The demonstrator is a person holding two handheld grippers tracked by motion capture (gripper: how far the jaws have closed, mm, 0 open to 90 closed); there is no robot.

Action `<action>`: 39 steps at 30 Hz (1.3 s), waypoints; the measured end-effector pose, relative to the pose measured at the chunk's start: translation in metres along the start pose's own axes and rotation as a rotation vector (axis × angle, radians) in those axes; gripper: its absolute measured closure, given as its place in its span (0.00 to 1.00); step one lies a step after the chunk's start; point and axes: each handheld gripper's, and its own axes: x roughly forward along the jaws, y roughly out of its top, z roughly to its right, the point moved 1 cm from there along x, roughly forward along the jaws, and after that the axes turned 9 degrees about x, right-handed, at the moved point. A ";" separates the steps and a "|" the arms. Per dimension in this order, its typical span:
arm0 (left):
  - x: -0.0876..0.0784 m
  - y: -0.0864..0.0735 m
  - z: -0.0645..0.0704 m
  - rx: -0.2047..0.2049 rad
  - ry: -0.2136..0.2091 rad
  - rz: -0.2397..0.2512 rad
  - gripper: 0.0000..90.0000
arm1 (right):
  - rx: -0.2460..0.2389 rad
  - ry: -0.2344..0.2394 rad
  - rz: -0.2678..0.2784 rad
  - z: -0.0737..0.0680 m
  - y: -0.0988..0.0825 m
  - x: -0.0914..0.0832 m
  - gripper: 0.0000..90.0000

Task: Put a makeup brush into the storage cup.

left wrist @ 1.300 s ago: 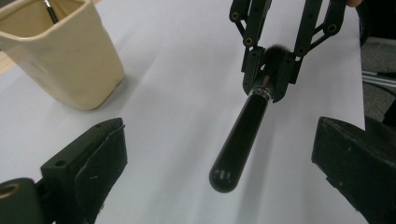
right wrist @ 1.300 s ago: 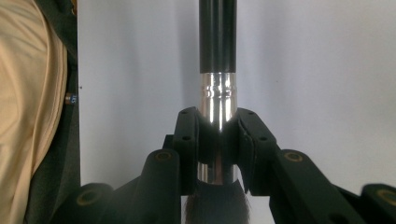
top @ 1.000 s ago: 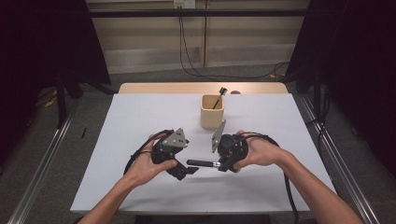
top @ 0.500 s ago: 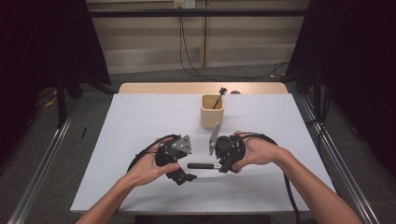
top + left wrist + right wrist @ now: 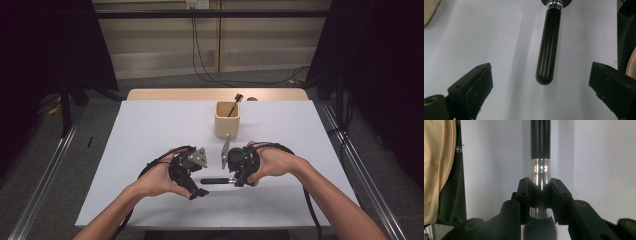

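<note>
— What has the right gripper (image 5: 541, 192) got?

— A makeup brush (image 5: 216, 180). Its jaws are pinched tight on the silver collar (image 5: 540, 173), the bristles (image 5: 538, 230) back behind the pads, the black handle (image 5: 548, 47) pointing across at the left gripper (image 5: 541, 82).

— And that one?

— Jaws spread wide, nothing between the pads. The handle's rounded end sits in the gap, touching neither side.

— Any change from a second ago?

— Barely. Both hands have drifted slightly nearer the person, and the left gripper has closed in on the handle tip. The right grip hasn't altered.

— The cup (image 5: 227, 119)?

— Beyond both grippers on the white table (image 5: 150, 125), well apart, another brush (image 5: 233, 105) standing in it.
</note>
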 end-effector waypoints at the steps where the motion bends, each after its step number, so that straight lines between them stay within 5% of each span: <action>1: 0.001 0.000 0.000 0.000 0.004 -0.001 0.06 | -0.001 0.003 0.002 0.000 0.000 0.000 0.80; 19: 0.004 0.001 -0.005 -0.005 -0.035 0.010 0.52 | -0.012 -0.002 0.020 -0.001 0.004 0.001 0.80; 29: 0.007 0.001 -0.006 -0.013 -0.073 0.007 0.65 | -0.023 -0.019 0.035 -0.001 0.007 0.002 0.80; 39: 0.010 0.005 -0.008 -0.026 -0.059 0.027 0.72 | -0.032 -0.027 0.052 -0.002 0.007 0.002 0.80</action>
